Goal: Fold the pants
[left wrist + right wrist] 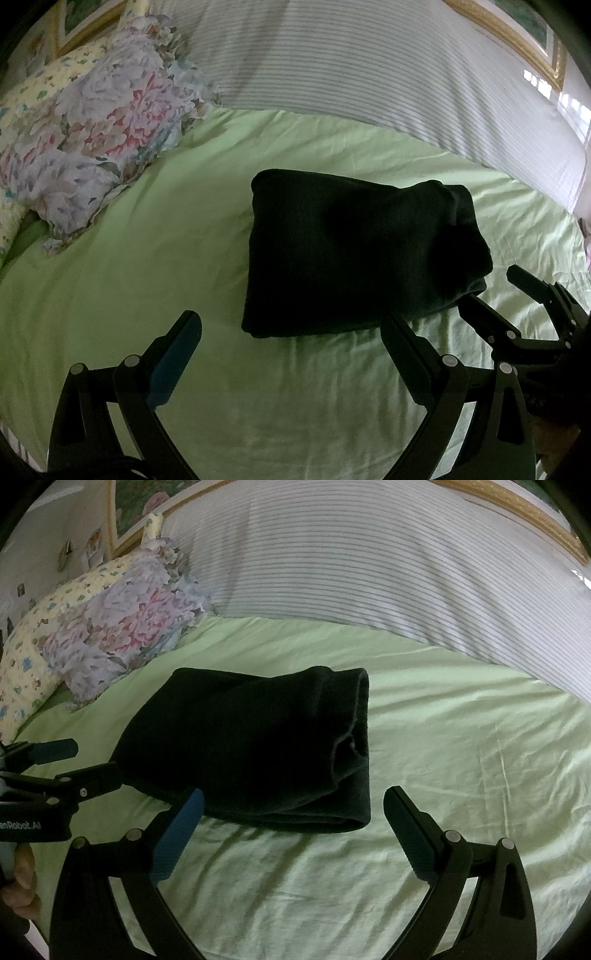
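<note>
The black pants [354, 254] lie folded into a compact rectangle on the green bed sheet [184, 240]. They also show in the right wrist view [258, 746]. My left gripper [291, 332] is open and empty, just in front of the bundle's near edge. My right gripper [293, 808] is open and empty, at the bundle's near right corner. The right gripper also shows at the right of the left wrist view [491, 291], beside the bundle's right end. The left gripper shows at the left of the right wrist view [92, 757], beside the bundle's left end.
Floral pillows [92, 122] lie at the back left of the bed. A striped blanket [369, 66] runs along the far side. Gold-framed pictures [517, 33] hang on the wall behind. Green sheet [461, 738] stretches to the right of the pants.
</note>
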Demonstrator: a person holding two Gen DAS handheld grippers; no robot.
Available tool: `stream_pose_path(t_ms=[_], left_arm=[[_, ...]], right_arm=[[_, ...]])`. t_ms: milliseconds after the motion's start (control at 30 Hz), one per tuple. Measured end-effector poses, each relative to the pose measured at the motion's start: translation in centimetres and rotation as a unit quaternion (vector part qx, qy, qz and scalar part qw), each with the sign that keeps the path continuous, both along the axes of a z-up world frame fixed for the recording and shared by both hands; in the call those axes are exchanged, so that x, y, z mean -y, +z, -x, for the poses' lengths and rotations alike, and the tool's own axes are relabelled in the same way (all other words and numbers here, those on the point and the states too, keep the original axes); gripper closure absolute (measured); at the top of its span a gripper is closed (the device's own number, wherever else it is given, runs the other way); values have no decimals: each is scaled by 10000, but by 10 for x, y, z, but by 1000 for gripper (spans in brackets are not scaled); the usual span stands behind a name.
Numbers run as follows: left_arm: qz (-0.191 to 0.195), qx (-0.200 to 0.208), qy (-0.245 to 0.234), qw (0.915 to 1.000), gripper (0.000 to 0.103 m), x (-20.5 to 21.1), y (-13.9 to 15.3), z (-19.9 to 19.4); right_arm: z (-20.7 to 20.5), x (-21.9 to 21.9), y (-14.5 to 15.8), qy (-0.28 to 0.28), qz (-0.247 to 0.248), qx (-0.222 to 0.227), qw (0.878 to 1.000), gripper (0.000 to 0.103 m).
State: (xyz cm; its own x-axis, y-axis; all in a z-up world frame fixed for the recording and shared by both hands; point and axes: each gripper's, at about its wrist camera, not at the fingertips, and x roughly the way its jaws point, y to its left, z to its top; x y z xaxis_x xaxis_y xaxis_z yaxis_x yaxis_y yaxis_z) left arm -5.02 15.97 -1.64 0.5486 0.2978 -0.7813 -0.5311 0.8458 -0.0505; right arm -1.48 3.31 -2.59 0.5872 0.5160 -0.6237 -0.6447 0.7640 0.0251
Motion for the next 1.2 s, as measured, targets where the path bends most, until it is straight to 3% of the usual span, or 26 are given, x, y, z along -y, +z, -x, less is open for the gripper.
stream_pose_path(t_ms=[700,1200], left_arm=[[140,78,16,9999,6,-9,3,-8],[-52,-282,8,9996,9,-8,-3,-24]], right_arm=[[-5,3,7,-39,-111,-10,9999,5],[-16,16,6,-191,-273,-169,9993,5]])
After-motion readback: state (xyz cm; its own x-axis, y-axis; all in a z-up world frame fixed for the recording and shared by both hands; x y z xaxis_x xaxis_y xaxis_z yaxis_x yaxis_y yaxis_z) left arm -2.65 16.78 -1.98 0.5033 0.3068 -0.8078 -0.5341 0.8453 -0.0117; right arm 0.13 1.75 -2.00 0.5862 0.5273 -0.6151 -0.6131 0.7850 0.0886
